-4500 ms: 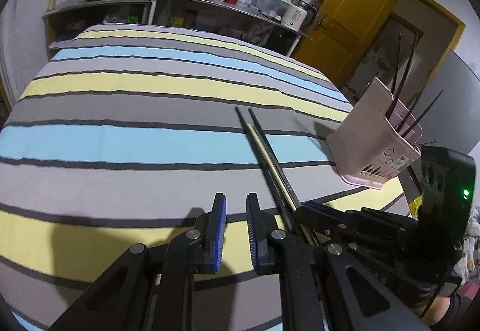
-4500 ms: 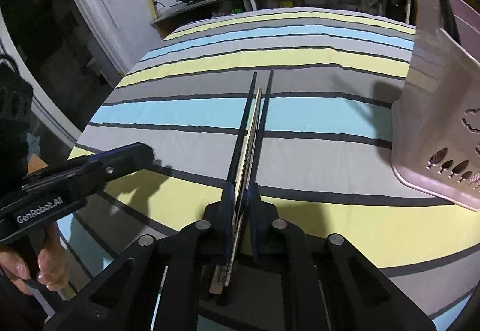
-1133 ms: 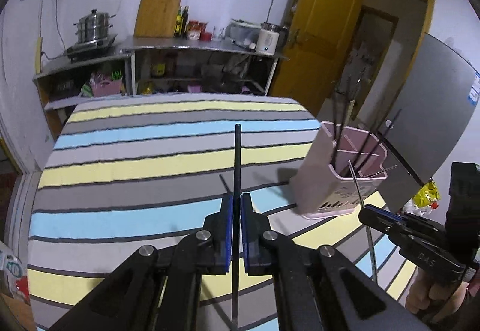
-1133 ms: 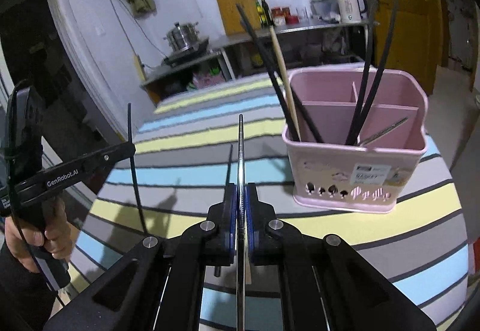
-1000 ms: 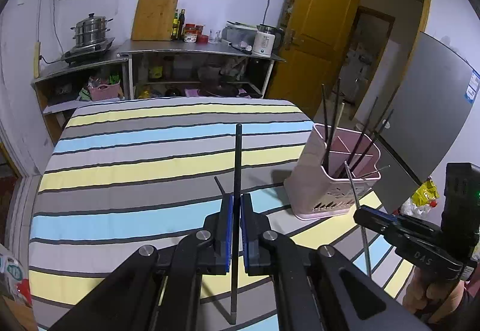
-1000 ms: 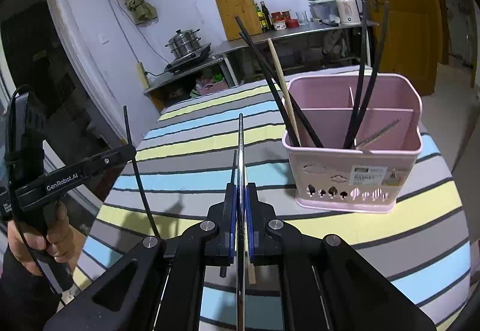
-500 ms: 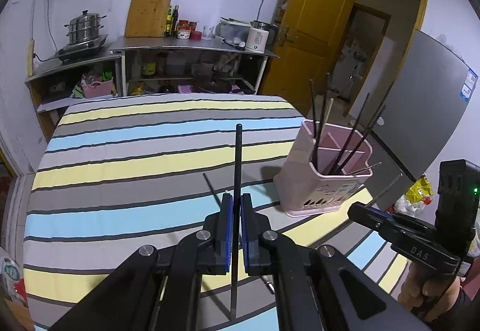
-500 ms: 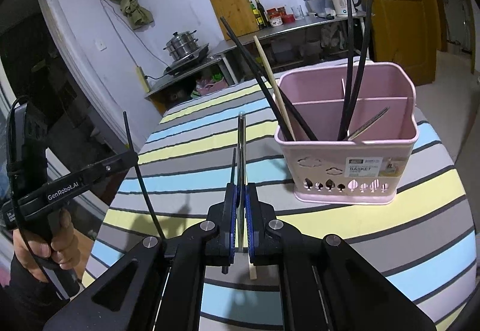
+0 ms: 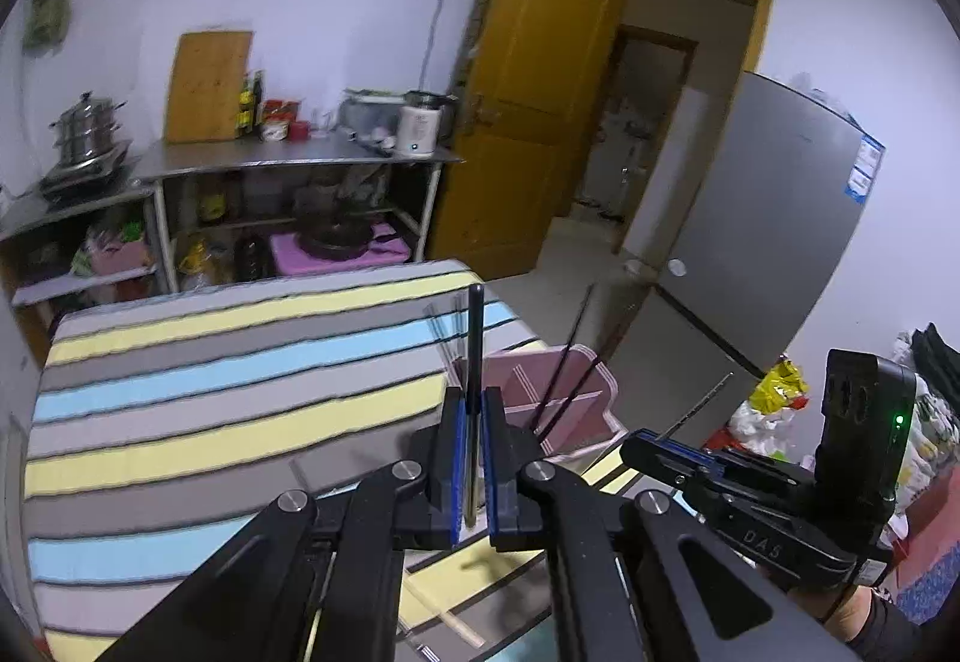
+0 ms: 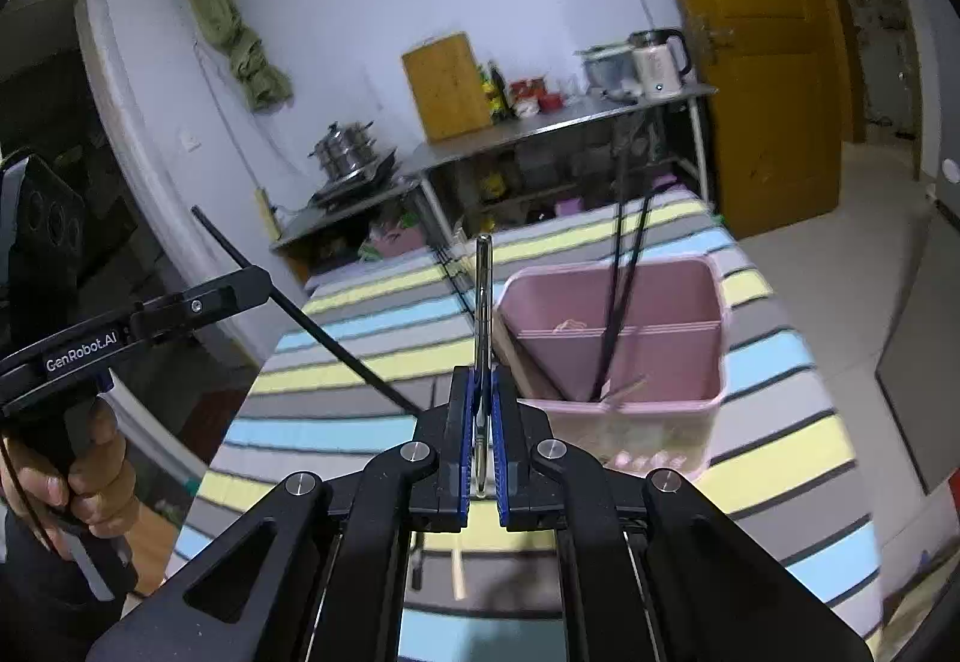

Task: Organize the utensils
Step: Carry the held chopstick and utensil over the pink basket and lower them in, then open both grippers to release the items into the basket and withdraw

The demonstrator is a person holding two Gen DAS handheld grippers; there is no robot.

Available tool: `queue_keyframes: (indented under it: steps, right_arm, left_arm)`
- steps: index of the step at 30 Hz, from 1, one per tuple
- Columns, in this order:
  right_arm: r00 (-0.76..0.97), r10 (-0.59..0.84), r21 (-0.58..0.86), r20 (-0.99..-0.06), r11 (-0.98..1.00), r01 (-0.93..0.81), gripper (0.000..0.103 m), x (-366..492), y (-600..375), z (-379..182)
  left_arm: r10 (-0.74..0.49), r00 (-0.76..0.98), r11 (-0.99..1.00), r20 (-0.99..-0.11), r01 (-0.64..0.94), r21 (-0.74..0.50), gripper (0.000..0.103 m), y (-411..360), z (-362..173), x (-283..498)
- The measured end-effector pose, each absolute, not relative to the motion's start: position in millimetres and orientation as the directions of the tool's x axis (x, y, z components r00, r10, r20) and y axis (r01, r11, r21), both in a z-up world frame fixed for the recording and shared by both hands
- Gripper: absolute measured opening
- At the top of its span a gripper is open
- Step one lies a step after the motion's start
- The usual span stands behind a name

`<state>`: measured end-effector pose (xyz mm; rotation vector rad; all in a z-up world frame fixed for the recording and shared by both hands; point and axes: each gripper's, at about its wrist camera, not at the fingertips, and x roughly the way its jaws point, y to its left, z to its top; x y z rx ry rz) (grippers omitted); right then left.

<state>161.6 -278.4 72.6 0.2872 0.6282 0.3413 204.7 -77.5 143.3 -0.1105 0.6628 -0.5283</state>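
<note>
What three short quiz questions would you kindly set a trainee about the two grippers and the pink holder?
1. True or false: the left gripper is shut on a black chopstick.
2. The right gripper holds: A a wooden spoon; B a metal chopstick; C nothing.
3. Fill in: the pink holder stands on a ____ tablecloth.
Key: 1 true; 2 B; 3 striped.

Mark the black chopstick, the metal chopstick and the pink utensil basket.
black plastic chopstick (image 9: 475, 338), left wrist view, on the shaft above the tool.
shiny metal chopstick (image 10: 483, 296), right wrist view, on the upper shaft.
pink plastic utensil basket (image 10: 654, 362), right wrist view, on the near inner wall.
</note>
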Motion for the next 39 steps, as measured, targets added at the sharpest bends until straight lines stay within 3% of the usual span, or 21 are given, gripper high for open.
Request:
queue_keyframes:
  steps: [15,39]
  right_arm:
    - [0.824,0.321,0.341,-0.467,0.925,-0.167,0.006,185.8,-302.4,100.0]
    - [0.753,0.285,0.268,-0.593,0.952,-0.149,0.006,217.9,-276.8,47.2]
  left_arm:
    - [-0.528,0.69,0.846,-0.496,0.48,-0.233,0.005,-117.1,189.0,236.5]
    - [-0.499,0.616,0.859,-0.609,0.442,-0.257,0.005,-118.2,96.0,266.4]
